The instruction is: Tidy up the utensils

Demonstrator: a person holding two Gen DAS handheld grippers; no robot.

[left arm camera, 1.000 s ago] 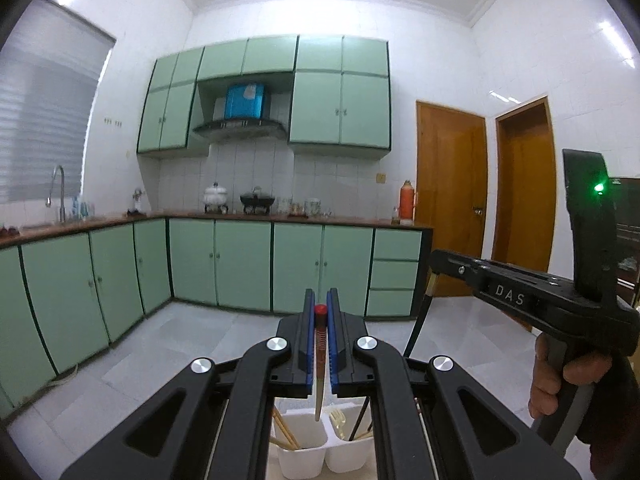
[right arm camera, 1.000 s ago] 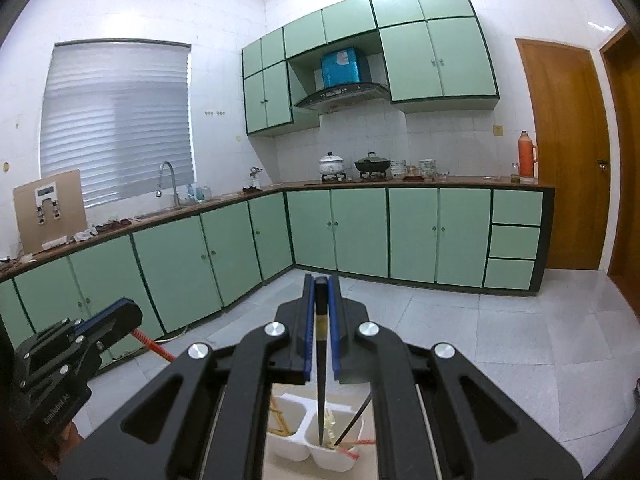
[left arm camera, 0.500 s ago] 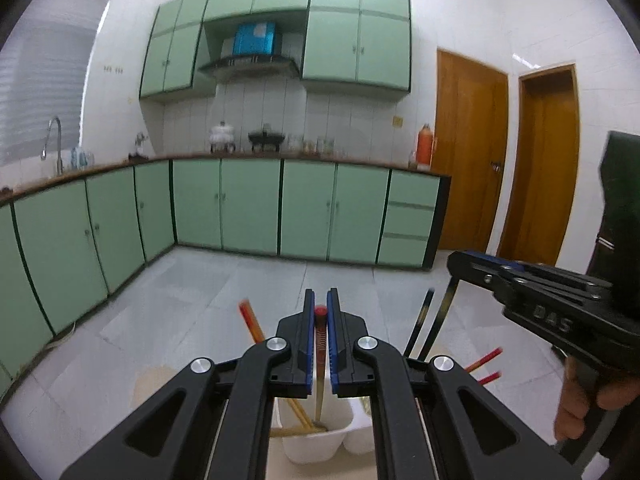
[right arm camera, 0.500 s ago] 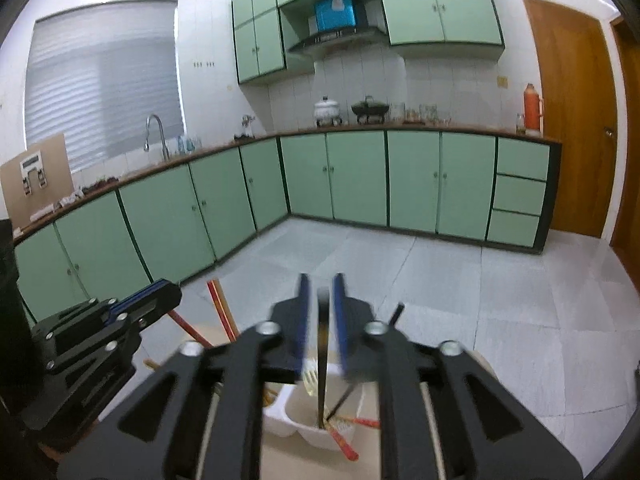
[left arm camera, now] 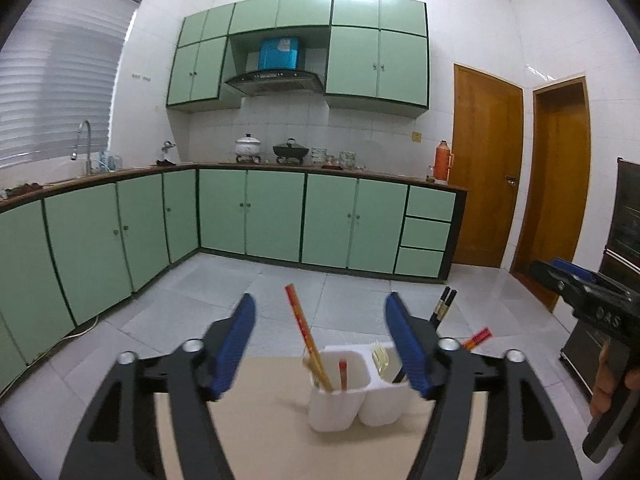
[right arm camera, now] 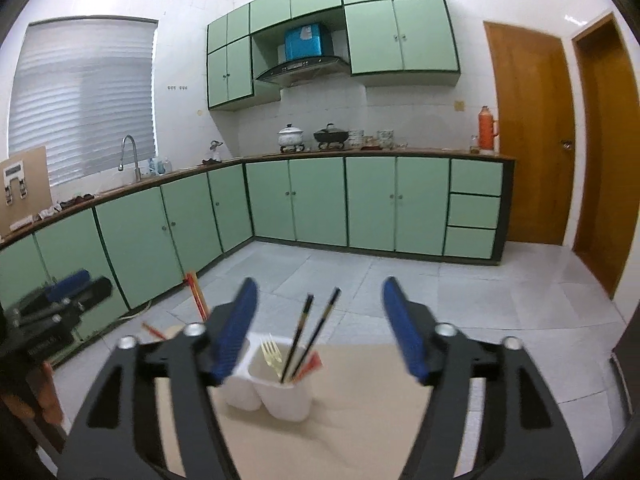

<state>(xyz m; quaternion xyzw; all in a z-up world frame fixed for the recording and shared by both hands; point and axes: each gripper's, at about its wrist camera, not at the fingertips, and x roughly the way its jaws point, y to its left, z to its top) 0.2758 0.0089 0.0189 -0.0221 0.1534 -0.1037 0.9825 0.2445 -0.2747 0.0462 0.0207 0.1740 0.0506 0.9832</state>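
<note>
— White plastic, that's your utensil holder [left arm camera: 340, 396]: two compartments side by side, standing on the beige bench [left arm camera: 256, 420], right in front of both sets of tongs.

— What's in it?

— Seen from your left wrist, the nearer, left compartment has the red-and-tan chopsticks [left arm camera: 306, 336] leaning up and to the left, with a short red-tipped stick [left arm camera: 343, 374] upright beside them. The other compartment holds a pale plastic fork [right arm camera: 272, 354] and two black chopsticks [right arm camera: 304, 336] tilted to the right (a few red-ended sticks poke out there too).

— Anything in your way?

— Nothing between the tongs and the holder. Beyond the bench lie a grey tiled floor [right arm camera: 400, 280], green cabinets [left arm camera: 276, 216] and two wooden doors [left arm camera: 486, 168].

— And your hands?

— Both point slightly downward at the holder. Your right hand's fingers [left arm camera: 604, 380] wrap the handle at the edge of the left view.

— The tongs?

— Your left tongs [left arm camera: 320, 344] have just been opening and stand wide, blue pads apart, nothing between them. Your right tongs [right arm camera: 318, 332] likewise have just opened wide and grip nothing; the black chopsticks stand in the holder beyond, untouched.
</note>
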